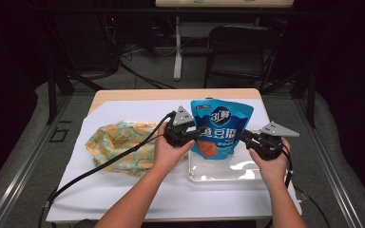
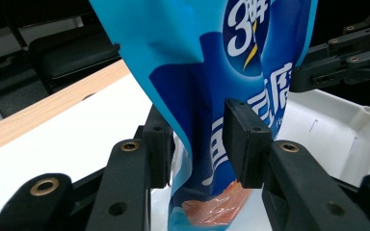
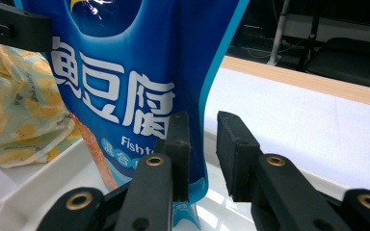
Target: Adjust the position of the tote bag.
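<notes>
Two tongs flank one blue glossy plastic snack pouch with white lettering (image 1: 222, 129), upright over the white shallow plastic tray (image 1: 218, 173) on the bench (image 1: 138, 194). Left tongs (image 1: 197, 131): jaws apart around the pouch's left edge; one pad lies against the film, the other shows a gap, so no clamp. Right tongs (image 1: 244, 136): jaws parted at the pouch's right lower edge, clear gap to one pad, not clamping. A crumpled yellow patterned cloth (image 1: 123, 145) lies left of the tray, just beside it.
</notes>
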A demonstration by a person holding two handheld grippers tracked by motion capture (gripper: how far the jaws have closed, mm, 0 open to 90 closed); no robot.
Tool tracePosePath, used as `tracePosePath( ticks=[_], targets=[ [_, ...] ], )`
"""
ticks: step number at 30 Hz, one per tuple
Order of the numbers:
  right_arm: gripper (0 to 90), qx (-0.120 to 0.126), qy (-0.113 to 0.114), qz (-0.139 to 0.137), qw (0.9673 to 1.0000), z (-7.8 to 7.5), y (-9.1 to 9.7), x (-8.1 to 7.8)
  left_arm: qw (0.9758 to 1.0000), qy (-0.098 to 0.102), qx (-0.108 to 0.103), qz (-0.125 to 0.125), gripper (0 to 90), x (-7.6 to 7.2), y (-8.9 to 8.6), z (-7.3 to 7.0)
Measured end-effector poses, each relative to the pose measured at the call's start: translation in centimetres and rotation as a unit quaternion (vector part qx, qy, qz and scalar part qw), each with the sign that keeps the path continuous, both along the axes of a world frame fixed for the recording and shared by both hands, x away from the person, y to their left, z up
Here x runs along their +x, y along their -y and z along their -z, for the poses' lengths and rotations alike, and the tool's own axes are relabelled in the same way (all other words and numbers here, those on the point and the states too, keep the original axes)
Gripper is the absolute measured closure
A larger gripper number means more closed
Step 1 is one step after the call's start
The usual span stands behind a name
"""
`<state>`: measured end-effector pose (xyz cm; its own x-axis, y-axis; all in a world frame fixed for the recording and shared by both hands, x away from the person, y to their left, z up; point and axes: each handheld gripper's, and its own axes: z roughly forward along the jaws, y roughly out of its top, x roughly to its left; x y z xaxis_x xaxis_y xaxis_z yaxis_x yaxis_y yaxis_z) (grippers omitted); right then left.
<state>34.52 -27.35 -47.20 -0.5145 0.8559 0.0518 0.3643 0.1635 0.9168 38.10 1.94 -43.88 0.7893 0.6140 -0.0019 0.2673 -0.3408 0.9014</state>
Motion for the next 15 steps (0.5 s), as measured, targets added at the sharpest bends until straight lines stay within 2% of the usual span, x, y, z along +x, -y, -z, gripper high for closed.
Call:
tracePosePath(
  ticks=[6, 11, 15],
  targets=[
    [65.9, 0.009, 0.009, 0.002, 0.9999, -0.5, 0.2, -0.2, 1.0, 0.001, -0.007, -0.004, 59.4, -0.1, -0.3, -0.6],
    [63.7, 0.017, 0.015, 0.003, 0.9997, -1.1, 0.5, -0.5, 1.0, 0.001, -0.008, -0.005, 56.4, -0.2, -0.5, -1.0],
    [61.5, 0.011, 0.016, -0.001, 0.9998, -1.4, 0.4, -0.7, 1.0, 0.004, -0.007, -0.005, 53.7, -0.3, -0.6, -1.2]
  ],
)
